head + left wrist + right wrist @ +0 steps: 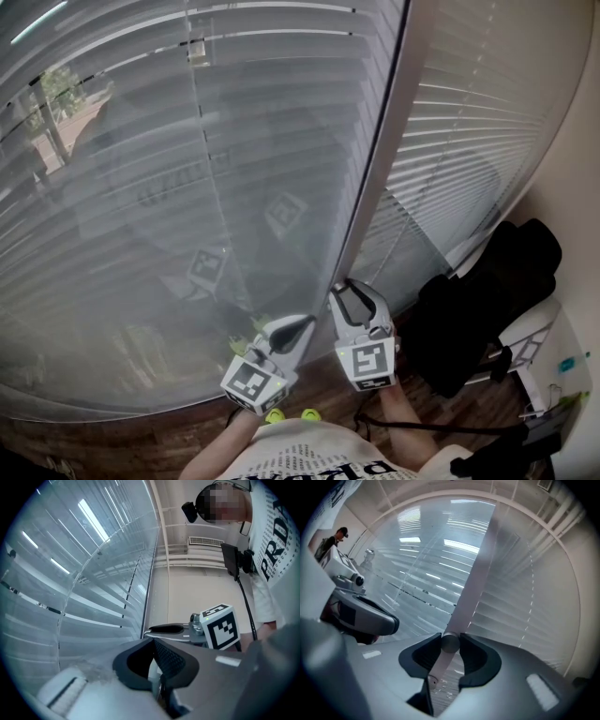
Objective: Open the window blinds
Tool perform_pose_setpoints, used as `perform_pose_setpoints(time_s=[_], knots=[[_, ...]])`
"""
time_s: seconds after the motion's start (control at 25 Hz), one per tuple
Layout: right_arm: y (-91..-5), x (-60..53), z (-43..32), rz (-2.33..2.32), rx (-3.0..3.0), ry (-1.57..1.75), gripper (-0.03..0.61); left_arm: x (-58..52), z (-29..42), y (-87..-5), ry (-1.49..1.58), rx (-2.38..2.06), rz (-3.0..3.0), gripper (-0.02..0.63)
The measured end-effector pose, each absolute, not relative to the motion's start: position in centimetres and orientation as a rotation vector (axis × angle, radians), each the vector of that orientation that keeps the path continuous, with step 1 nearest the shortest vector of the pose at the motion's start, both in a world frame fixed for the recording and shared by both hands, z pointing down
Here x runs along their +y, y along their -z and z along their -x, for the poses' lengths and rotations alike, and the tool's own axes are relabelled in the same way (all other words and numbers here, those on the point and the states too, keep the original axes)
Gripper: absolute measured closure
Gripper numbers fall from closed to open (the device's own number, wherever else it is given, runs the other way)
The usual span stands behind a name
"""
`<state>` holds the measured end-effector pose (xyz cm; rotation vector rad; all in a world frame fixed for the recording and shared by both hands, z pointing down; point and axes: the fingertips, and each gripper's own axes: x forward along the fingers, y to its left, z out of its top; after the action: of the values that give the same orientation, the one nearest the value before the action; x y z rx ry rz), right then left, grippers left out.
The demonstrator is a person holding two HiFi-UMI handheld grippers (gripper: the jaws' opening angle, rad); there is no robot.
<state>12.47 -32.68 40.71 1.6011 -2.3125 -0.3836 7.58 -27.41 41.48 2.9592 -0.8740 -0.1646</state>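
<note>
Blinds [187,187], wand [474,581] in right tongs [450,645], black chair [487,300]

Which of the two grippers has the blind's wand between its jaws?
The right gripper: its jaws clamp the pale wand hanging by the blinds. The left gripper, beside it, has its jaws together and no wand.

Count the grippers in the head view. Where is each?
2. Left gripper sits low centre, tongs shut. Right gripper is just right of it, tongs clamped on the tilt wand. None look hidden.
</note>
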Motion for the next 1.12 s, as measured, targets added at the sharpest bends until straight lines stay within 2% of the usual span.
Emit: perform_pose_setpoints(time_s=[1.12], knots=[[-40.8, -33.1, -13.8, -1.832, -2.716, -0.43, 0.445, -26.7, -8.1, -42.1, 0.153, -0.832, -2.972, 0.62]])
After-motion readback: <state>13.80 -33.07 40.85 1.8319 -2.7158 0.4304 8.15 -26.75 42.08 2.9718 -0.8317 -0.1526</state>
